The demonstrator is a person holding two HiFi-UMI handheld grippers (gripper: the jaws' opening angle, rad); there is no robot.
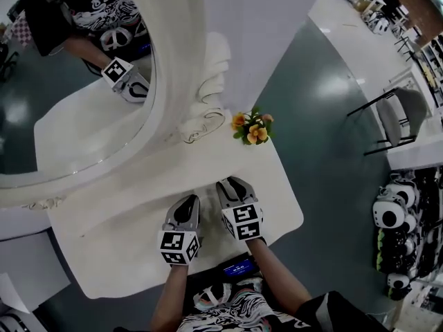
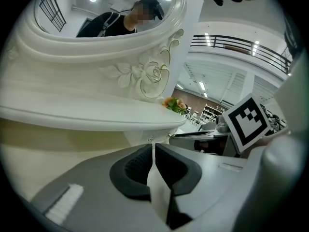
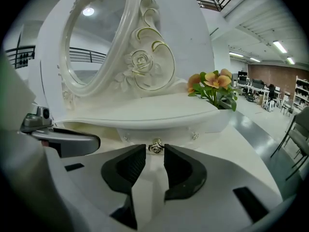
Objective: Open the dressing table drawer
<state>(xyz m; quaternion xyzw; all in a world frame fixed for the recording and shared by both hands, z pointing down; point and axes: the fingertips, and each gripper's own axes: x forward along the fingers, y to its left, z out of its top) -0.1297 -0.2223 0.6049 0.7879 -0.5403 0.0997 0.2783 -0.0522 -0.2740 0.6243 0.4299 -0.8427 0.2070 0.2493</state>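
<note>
The white dressing table [image 1: 124,241] carries an oval mirror [image 1: 83,81] in a carved frame. Under its raised shelf [image 3: 145,112] sits a small round drawer knob [image 3: 155,147]. My right gripper [image 3: 155,151] points at that knob, open, with the knob just beyond its fingertips and nothing pressed between the pads. From above, the right gripper [image 1: 232,184] hovers over the tabletop's near part. My left gripper [image 1: 188,203] is beside it on the left, jaws together and empty. In its own view the left gripper [image 2: 153,149] faces the shelf's underside.
A pot of orange flowers [image 1: 252,126] stands at the table's right end, close to the right gripper's far side. A grey chair [image 1: 398,116] and a white desk are on the floor to the right. Several round white-and-black objects [image 1: 391,216] lie at the far right.
</note>
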